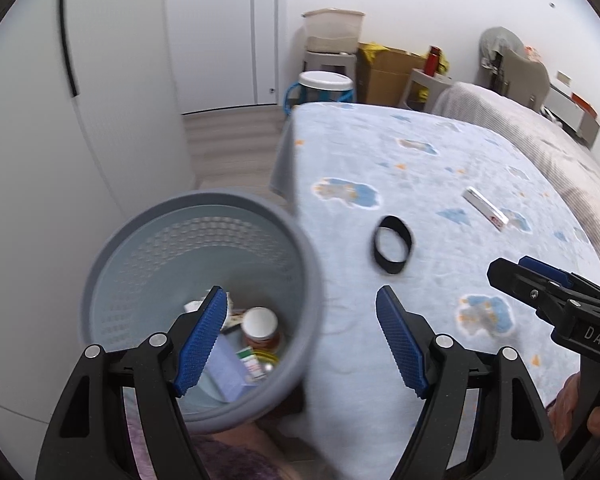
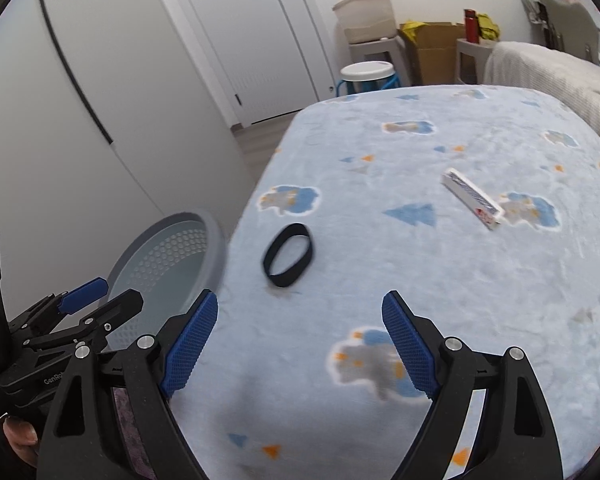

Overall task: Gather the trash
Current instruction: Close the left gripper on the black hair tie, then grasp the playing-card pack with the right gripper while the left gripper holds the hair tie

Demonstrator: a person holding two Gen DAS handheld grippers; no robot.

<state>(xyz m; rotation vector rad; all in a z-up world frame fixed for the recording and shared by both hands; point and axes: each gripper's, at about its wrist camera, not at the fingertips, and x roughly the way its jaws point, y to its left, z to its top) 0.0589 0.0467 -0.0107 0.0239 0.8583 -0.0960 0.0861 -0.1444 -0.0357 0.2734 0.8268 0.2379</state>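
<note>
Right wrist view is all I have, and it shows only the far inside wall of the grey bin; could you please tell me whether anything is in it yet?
Observer: Yes. The left wrist view looks into the bin; a small round tub and some small boxes lie at the bottom.
Operator: Is the left gripper holding anything?
Observer: No. The left gripper is open, with nothing between its fingers.
Operator: Where is it relative to the bin?
Observer: Its left finger shows over the bin's opening, its right finger over the blue blanket.
</note>
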